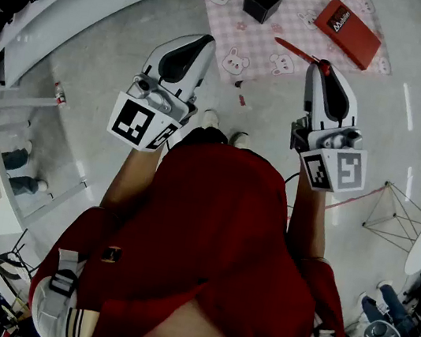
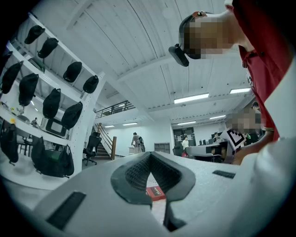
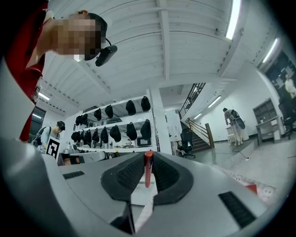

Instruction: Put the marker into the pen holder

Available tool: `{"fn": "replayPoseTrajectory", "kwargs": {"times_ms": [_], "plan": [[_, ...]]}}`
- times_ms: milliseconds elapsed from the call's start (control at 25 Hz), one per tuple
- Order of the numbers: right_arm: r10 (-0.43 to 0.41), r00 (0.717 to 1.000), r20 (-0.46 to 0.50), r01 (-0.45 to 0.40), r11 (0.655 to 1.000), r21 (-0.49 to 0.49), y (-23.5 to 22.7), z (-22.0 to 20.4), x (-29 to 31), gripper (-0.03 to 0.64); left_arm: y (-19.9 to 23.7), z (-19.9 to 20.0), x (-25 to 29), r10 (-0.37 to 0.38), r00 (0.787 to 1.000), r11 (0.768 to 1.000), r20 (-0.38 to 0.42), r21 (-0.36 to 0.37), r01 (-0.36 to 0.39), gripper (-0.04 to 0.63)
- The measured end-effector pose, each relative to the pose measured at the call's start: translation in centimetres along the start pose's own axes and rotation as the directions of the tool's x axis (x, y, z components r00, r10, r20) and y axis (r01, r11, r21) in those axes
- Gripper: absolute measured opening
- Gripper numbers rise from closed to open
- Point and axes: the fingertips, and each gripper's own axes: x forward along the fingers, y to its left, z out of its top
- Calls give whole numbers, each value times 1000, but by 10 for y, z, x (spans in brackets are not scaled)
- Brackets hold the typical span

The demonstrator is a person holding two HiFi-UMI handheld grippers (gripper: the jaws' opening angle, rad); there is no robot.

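Red box (image 1: 347, 32) on pink bear-print cloth (image 1: 210, 28), black caps (image 3: 132, 132) on white shelves (image 3: 120, 147), staircase (image 3: 199, 134) beyond

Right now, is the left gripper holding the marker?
No: the red marker is clamped in the right gripper, while the left gripper holds nothing.

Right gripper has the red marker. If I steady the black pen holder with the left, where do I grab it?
I'd clamp the black pen holder across two opposite side walls, coming from its left with the left gripper. It stands upright, a square box, so flat walls suit the pads, leaving its top free for the red marker in the right gripper.
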Motion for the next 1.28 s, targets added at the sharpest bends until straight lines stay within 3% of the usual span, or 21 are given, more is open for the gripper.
{"fn": "replayPoseTrajectory", "kwargs": {"times_ms": [280, 840, 1280], "plan": [[-2, 1000, 30, 1, 999, 50, 6, 4, 12, 52, 11, -3, 0, -11, 1000, 1000, 4, -10, 11, 6], [-76, 997, -2, 76, 997, -3, -10, -6, 40, 52, 48, -10, 18, -49, 999, 999, 20, -23, 49, 6], [-119, 993, 5, 119, 993, 24, 1, -19, 63, 52, 79, -21, 14, -83, 996, 996, 13, -42, 84, 6]]}}
